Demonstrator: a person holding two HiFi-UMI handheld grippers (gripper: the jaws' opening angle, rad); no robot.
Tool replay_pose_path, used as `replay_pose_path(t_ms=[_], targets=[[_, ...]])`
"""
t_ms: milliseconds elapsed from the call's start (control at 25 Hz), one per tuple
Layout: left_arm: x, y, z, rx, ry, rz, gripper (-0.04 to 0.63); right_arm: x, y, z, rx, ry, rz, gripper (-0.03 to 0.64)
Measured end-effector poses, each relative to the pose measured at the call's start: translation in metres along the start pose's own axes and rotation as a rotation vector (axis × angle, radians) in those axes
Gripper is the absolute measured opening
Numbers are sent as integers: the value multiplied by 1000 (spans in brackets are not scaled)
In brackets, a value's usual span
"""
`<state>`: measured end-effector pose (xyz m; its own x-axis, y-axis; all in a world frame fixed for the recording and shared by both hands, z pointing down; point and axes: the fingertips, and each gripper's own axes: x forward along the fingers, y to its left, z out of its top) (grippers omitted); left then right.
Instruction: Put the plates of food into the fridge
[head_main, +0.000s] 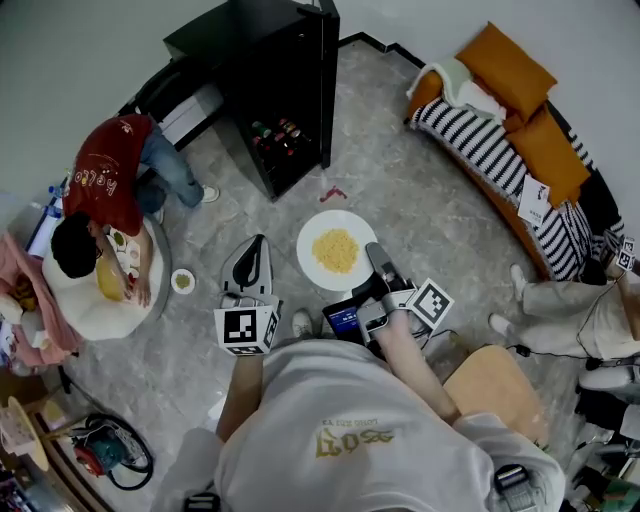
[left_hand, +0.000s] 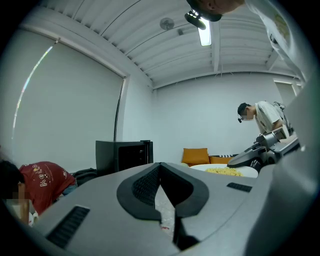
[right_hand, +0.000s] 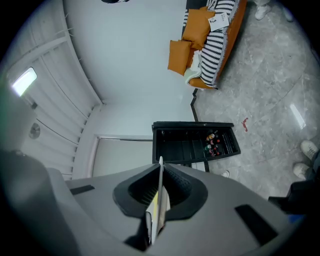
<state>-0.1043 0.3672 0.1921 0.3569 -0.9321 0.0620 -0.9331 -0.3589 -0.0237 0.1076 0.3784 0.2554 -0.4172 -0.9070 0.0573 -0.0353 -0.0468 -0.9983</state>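
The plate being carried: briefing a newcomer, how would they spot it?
In the head view, find the black fridge with its door open. Just below it hangs a white plate, clamped at its rim by the right hand-held gripper. Unlike the small dish at left, it is wide and heaped with yellow food.

Over on the left, a person in a red printed shirt (head_main: 105, 185) bends over a round white low table (head_main: 90, 318). Far right, orange square cushions (head_main: 510, 65) and a black-and-white striped blanket (head_main: 480, 145) lie on the curved sofa. A small red scrap (head_main: 332, 192) lies on the grey marbled floor (head_main: 430, 225).
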Motion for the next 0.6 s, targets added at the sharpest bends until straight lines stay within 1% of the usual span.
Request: replay_pose_path(t_ms=[280, 480, 600], targets=[[10, -7, -8, -13, 9, 31, 6, 11, -7, 17, -3, 27, -8, 21], [21, 0, -12, -25, 17, 52, 6, 24, -8, 25, 1, 38, -13, 21], [38, 9, -13, -31, 21, 57, 6, 43, -8, 31, 7, 41, -18, 21]])
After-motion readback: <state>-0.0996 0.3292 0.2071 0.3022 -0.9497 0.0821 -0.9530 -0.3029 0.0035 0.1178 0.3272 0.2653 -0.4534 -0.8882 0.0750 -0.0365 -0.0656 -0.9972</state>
